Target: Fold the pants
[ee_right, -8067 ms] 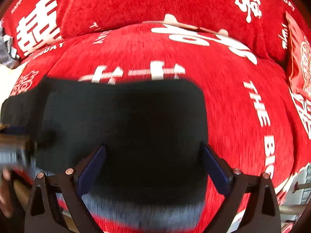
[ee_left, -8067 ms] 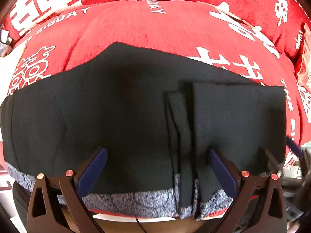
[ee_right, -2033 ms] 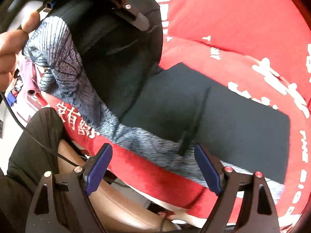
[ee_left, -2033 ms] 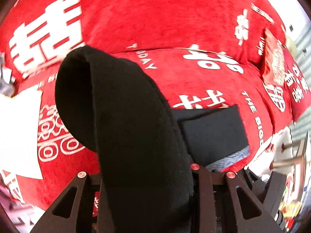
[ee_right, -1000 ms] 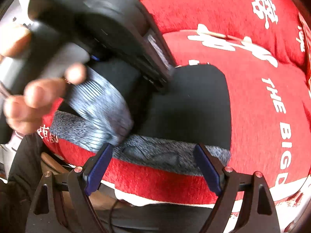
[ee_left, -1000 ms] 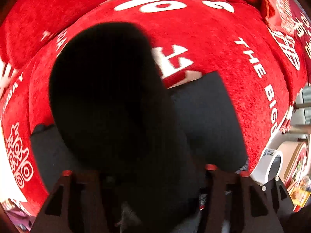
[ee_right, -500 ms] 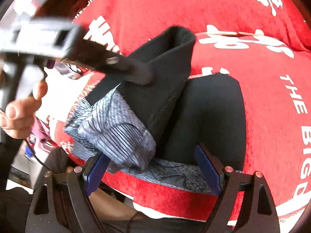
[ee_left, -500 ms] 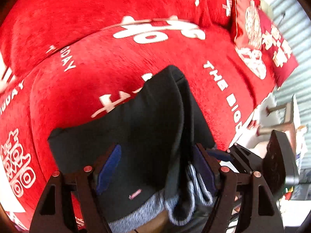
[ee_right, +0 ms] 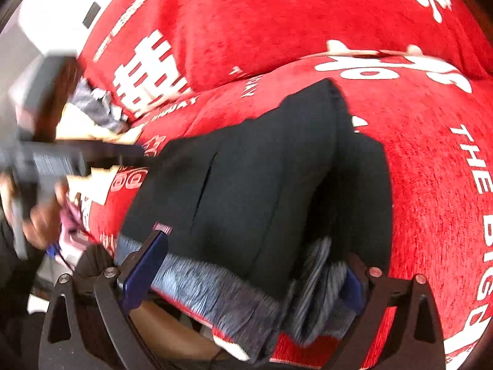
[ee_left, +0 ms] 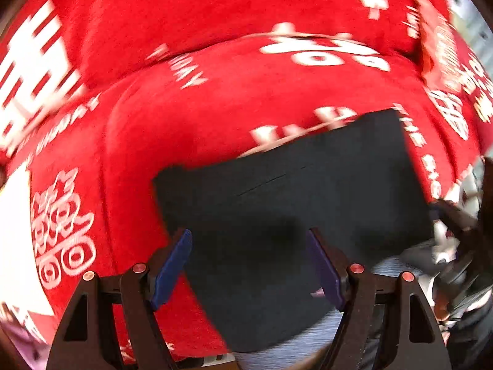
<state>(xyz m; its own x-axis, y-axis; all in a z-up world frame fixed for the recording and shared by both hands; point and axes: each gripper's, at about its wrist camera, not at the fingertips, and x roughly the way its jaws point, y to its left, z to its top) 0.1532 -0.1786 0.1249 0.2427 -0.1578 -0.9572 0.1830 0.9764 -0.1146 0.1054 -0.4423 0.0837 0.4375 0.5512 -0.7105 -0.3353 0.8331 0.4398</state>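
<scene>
Fingers [ee_left: 172,265] of the left gripper [ee_left: 251,265] and of the right gripper [ee_right: 243,265] stand apart over the folded black pants [ee_left: 292,203].

Both pairs of blue pads grip nothing; the right ones have just been spreading wider, with the grey waistband [ee_right: 215,280] and a stack of folded edges lying loosely between them at the bottom of the right wrist frame. In the left wrist view the pants form a dark rectangle in the lower centre and right of the frame, flat on the red sofa cover [ee_left: 215,98]. In the right wrist view one layer bulges up at centre, so the fold looks nearly done but untidy. A good finish, I judge, would press that raised layer flat, line up the waistband edges, and keep the pads off the cloth when lifting away.
</scene>
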